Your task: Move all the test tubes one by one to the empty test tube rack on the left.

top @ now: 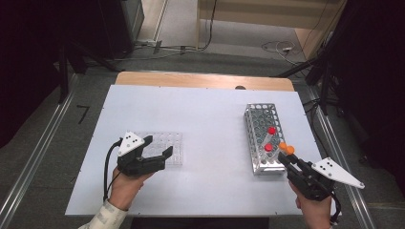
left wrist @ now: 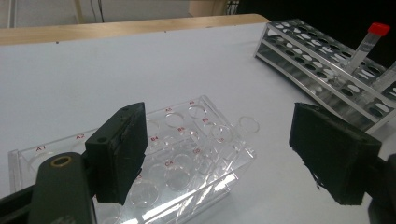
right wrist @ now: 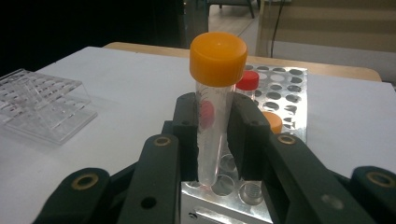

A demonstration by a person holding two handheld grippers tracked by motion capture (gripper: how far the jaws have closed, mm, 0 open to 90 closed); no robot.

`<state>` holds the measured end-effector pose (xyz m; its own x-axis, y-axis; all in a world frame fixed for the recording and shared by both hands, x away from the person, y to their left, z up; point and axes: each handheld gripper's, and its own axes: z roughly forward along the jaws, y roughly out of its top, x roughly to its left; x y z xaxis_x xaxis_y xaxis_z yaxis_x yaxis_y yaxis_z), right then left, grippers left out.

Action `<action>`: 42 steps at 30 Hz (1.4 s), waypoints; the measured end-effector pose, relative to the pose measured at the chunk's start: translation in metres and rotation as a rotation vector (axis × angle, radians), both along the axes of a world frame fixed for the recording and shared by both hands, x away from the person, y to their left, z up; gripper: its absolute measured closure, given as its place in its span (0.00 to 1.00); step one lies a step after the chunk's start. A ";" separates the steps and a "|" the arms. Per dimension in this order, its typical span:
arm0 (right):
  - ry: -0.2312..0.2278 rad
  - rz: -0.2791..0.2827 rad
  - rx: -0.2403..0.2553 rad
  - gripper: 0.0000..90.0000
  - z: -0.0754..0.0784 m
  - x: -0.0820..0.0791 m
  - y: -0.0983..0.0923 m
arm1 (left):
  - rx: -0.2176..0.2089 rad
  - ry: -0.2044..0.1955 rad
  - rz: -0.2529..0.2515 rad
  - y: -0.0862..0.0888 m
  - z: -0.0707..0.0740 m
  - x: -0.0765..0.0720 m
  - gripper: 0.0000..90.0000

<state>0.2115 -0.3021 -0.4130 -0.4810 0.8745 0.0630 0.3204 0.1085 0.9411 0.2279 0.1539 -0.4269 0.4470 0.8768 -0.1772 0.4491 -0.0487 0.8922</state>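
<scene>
Right gripper [right wrist: 215,140] jaws pinch the orange-capped tube [right wrist: 215,102], its base at a hole in the metal rack [right wrist: 280,88]; looks like extraction; next: lift straight clear, carry toward the clear plastic rack [left wrist: 187,154]; left gripper [left wrist: 224,154] jaws spread, empty, just over that rack.

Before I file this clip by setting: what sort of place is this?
Probably a lab-style recording bench: a metal tube rack with capped tubes, a clear plastic well rack, and cables on the floor behind the white table.

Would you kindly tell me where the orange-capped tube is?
The orange-capped tube stands upright between the right tongs, above the metal rack's near end.
</scene>
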 end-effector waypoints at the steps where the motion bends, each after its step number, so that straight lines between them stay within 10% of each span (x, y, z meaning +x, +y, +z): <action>1: 0.001 0.006 0.001 0.79 0.000 0.000 0.001 | -0.001 0.000 0.000 0.000 0.000 0.000 0.22; 42: 0.052 0.293 -0.063 0.79 -0.016 0.013 0.112 | 0.014 -0.025 -0.015 -0.008 0.005 -0.005 0.20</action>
<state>0.2246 -0.1904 -0.4293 -0.7108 0.7020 0.0439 0.3142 0.2611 0.9127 0.2227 0.1463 -0.4222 0.4639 0.8725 -0.1537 0.4261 -0.0677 0.9021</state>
